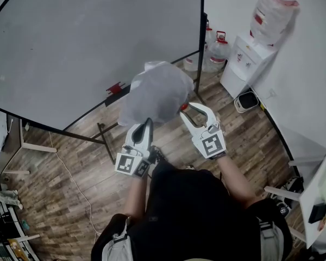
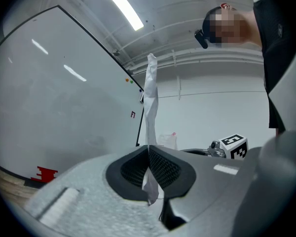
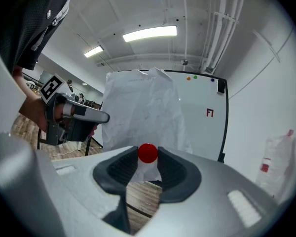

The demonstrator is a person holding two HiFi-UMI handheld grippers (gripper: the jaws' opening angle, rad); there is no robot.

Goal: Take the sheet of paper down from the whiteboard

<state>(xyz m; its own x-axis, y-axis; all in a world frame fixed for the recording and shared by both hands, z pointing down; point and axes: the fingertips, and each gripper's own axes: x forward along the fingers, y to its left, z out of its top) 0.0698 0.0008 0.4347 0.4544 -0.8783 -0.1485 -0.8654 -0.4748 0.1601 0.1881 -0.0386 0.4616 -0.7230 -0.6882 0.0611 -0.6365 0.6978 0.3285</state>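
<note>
Left gripper [image 1: 146, 123] clamped on sheet of paper [image 1: 155, 94], clear of whiteboard [image 1: 87, 48] | right gripper [image 3: 148, 154] pinching red magnet [image 3: 148, 152], off whiteboard too | removal looks done

An office-like workroom: a big freestanding whiteboard [image 1: 87, 48] on a plank floor [image 1: 60, 189], a water dispenser [image 1: 249, 58] and spare water jugs [image 1: 218, 50] just beside its right edge, strip lights [image 3: 149, 33] on the ceiling above it.

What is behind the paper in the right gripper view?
The whiteboard stands behind the paper; its right part shows, with a red mark. The paper covers its left part, so what is there cannot be seen.
</note>
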